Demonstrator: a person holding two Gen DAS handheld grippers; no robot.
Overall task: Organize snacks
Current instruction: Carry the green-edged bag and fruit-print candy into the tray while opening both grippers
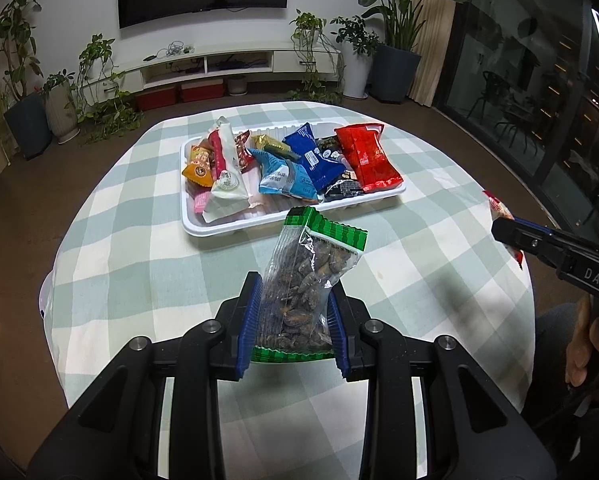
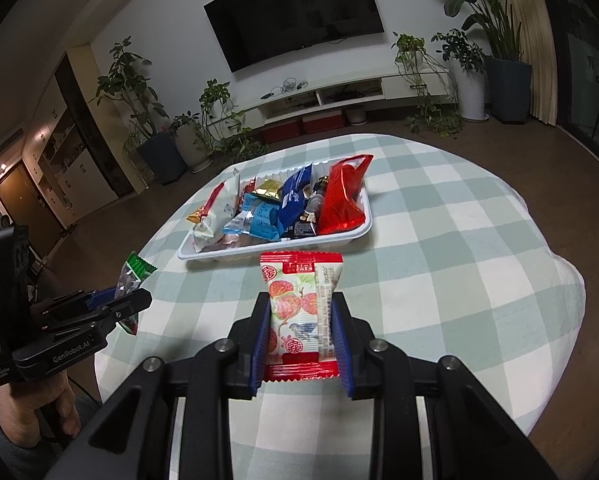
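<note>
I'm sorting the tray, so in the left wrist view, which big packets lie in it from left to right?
White packet with the red stripe → light blue packet → dark blue packet → red packet, all in the white tray.

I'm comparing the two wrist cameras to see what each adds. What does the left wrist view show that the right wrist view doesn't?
Only the left wrist view shows the full clear green-edged packet of dark nuts, gripped between the left claw pads.

Only the right wrist view shows the full red-and-white wrapped snack with a strawberry print, gripped by the right claw; the left view catches just its edge.

Both show the white plastic tray piled with wrapped snacks, including a shiny red foil bag, on the green-and-white checked tablecloth.
</note>
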